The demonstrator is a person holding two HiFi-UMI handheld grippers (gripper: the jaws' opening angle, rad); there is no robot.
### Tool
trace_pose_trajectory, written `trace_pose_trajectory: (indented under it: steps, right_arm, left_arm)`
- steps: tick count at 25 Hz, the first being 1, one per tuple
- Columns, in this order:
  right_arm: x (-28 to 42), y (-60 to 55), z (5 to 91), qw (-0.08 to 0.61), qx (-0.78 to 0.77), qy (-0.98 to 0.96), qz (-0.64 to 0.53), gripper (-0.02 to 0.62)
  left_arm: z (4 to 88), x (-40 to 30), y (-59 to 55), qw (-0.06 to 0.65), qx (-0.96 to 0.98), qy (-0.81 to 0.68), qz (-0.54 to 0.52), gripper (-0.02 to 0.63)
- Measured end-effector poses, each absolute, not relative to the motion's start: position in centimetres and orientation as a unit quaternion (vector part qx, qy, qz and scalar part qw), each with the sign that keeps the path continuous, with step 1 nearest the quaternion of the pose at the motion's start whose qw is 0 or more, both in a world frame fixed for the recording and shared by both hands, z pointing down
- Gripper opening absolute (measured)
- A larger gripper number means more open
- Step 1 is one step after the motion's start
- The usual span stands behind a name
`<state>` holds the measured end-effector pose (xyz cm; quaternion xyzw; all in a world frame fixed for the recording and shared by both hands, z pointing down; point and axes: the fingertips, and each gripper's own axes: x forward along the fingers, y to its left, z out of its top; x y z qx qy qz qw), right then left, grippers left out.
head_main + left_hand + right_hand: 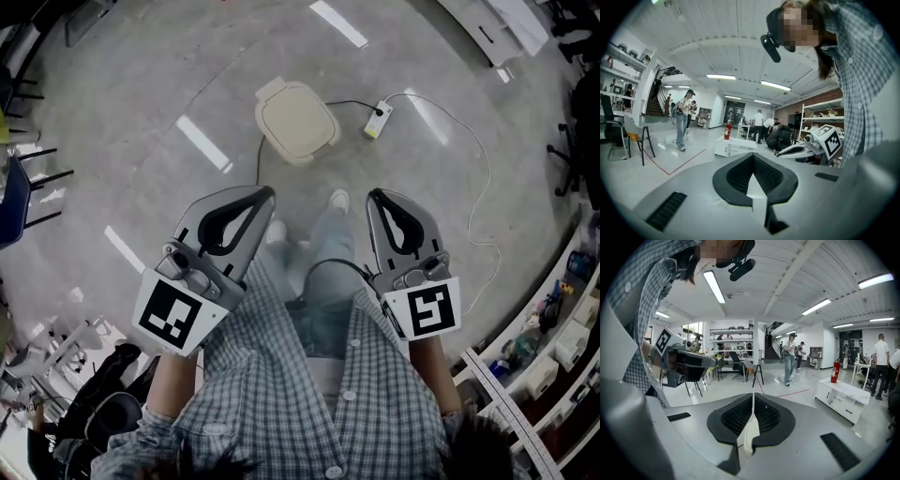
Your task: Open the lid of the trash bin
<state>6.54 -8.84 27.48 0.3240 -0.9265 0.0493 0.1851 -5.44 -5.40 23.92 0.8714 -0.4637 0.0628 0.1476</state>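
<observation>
Bin [279, 146] sits shut, well ahead; your left gripper [267, 195] and right gripper [375, 197] are closed, empty. Step close, then part one for the lid [298, 120] edge.

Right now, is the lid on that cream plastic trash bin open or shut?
Shut: the head view shows the cream rounded-square plastic trash bin with its lid lying flat over the top, no opening showing.

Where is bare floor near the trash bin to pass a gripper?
Bare floor lies left of the trash bin and between it and the shoe. The right side is crowded: a power strip and its white cable.
</observation>
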Motion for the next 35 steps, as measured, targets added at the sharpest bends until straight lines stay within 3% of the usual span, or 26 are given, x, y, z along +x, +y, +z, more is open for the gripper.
trace_pose_trajectory:
  steps: [8,16,35]
  right_arm:
    - [8.1,-12.0,31.1,0.182,0.306,-0.933,0.055,0.028]
    - [8.7,-13.2,35.7,0.242,0.269,-0.93,0.062,0.028]
    - [13.9,-16.3,43.4,0.273,0.298,-0.907,0.118,0.028]
  left_arm:
    - [28.5,-2.6,-7.1,0.184,0.869,-0.448,0.102,-0.002]
    - [33.3,-1.3,-9.2,0.213,0.865,-0.438,0.122,-0.002]
    - [42.8,4.4,-13.5,0.232,0.871,-0.408,0.144,-0.002]
